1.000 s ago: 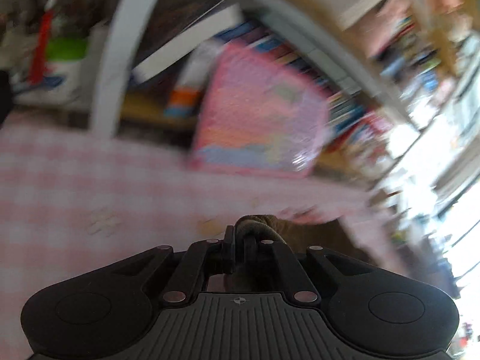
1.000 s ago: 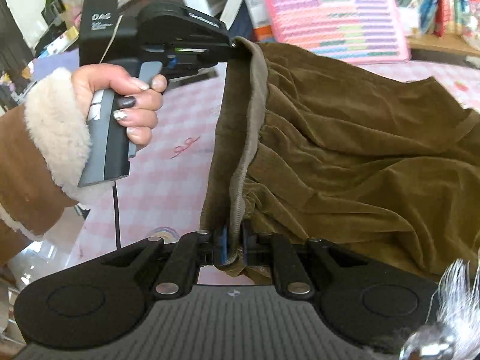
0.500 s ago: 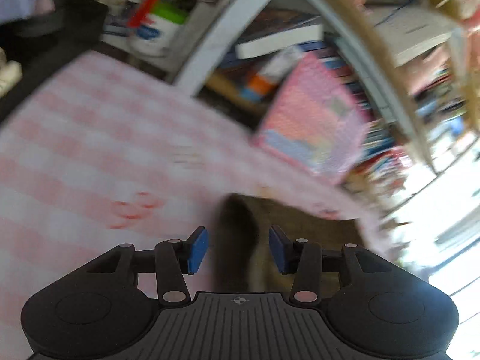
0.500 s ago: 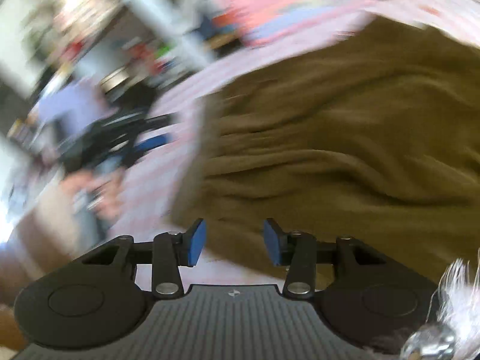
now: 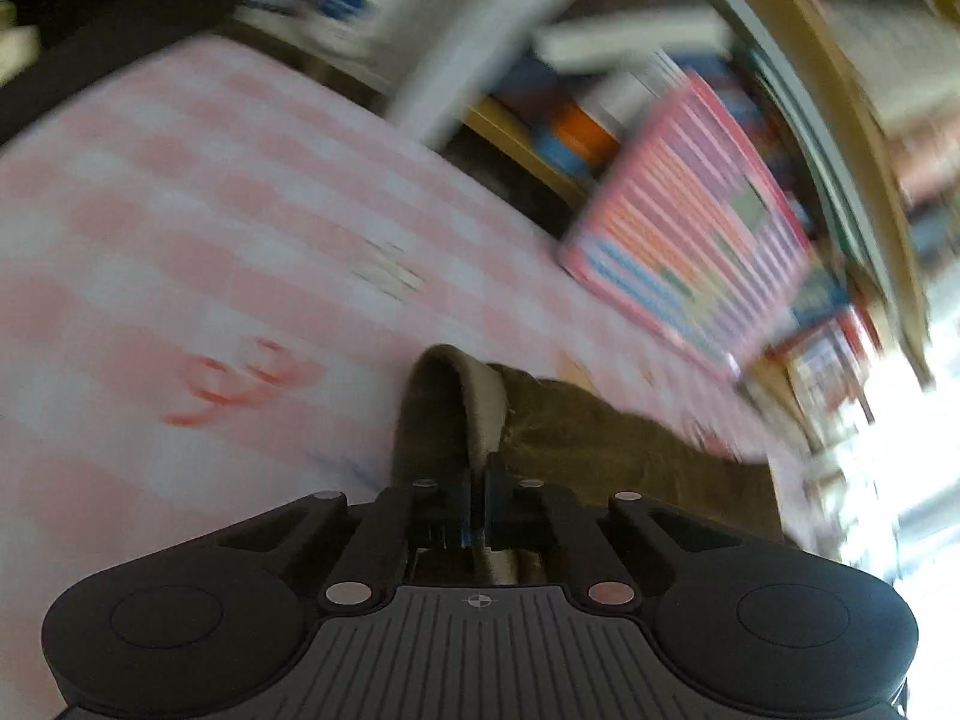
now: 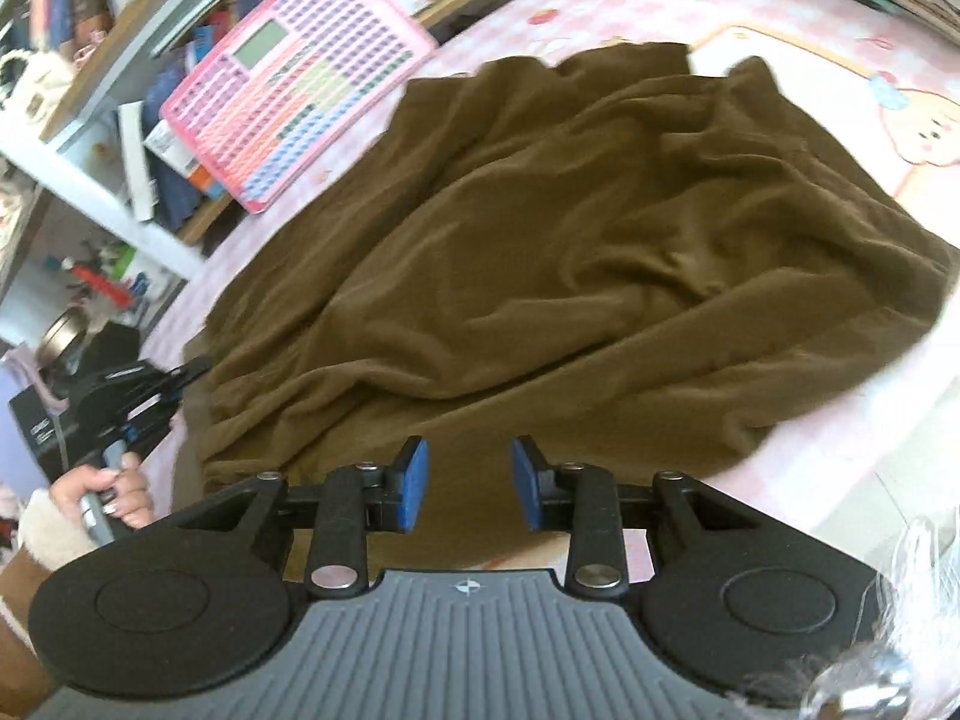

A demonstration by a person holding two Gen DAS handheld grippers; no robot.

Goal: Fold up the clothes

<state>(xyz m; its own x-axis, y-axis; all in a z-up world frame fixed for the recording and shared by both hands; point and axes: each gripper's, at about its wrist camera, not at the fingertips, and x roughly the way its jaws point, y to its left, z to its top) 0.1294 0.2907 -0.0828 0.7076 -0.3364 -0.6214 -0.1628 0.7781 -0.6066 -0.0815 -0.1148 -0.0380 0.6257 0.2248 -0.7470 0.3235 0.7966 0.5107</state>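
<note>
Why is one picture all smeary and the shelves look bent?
Left wrist view: motion blur smears the pink board and checked cloth, and the right edge is washed out by glare. Right wrist view: sharper, the brown garment is clear. Both: the fisheye lens curves the straight shelves.

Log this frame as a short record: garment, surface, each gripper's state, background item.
garment: brown corduroy garment, spread out, rumpled
surface: pink checked tablecloth
left gripper: shut on the garment's waistband edge, having just closed
right gripper: open above the near hem, pads not pressing cloth
background: pink grid board leaning on shelves
</note>
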